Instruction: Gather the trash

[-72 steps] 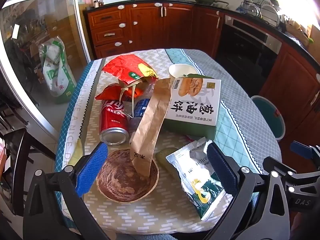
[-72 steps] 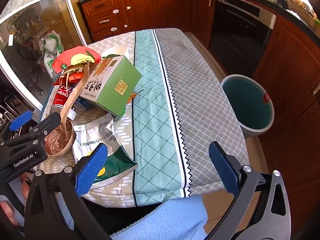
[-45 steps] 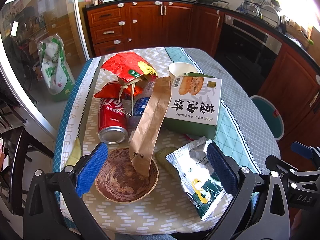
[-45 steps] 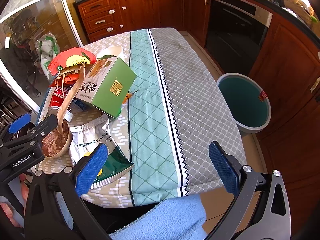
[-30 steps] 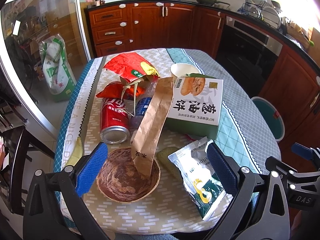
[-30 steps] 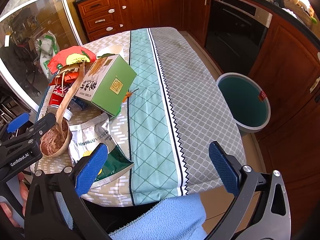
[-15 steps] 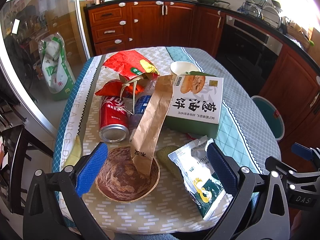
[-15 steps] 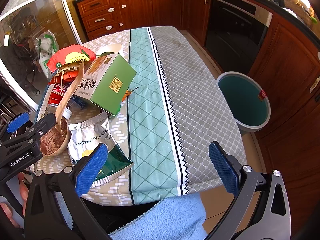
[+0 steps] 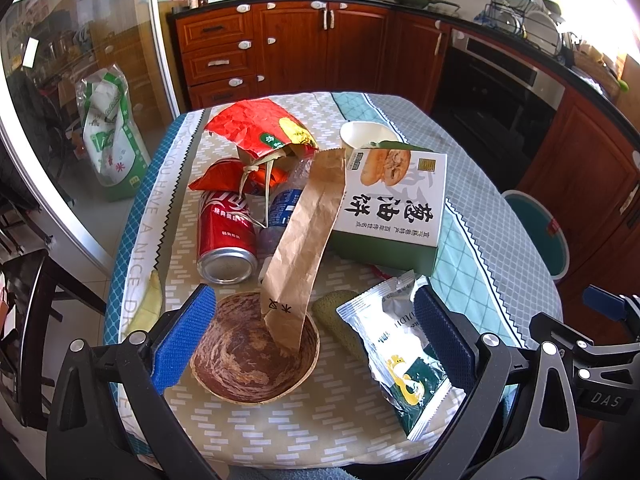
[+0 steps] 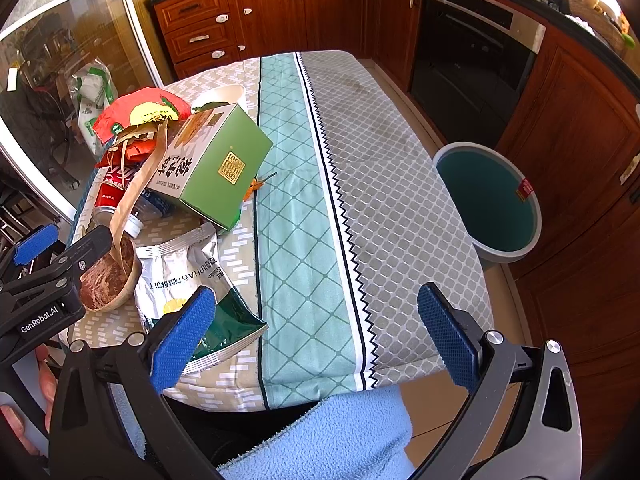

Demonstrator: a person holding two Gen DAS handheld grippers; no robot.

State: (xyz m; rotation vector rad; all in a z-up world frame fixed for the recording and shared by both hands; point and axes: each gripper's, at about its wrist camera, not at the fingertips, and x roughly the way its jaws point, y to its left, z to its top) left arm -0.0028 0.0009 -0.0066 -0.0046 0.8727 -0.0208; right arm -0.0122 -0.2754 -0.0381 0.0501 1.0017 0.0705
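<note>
Trash lies piled on the table's left half: a brown paper bowl (image 9: 248,356), a brown paper bag (image 9: 308,232) standing in it, a red can (image 9: 226,236), a green biscuit box (image 9: 394,204), a silver-green snack packet (image 9: 404,356), a red bag (image 9: 256,128) and a white cup (image 9: 366,134). My left gripper (image 9: 312,336) is open and empty, just above the bowl and packet. My right gripper (image 10: 316,332) is open and empty over the table's near edge, right of the packet (image 10: 192,280). The box (image 10: 212,164) leans on the pile.
A round teal-lined trash bin (image 10: 488,200) stands on the floor right of the table. Wooden cabinets (image 9: 304,44) and an oven (image 10: 472,56) line the back. A glass door (image 9: 68,80) is at left. A blue cloth (image 10: 332,436) lies below the right gripper.
Both grippers have stayed open and almost still; the views shift only slightly. Nothing on the table has moved.
</note>
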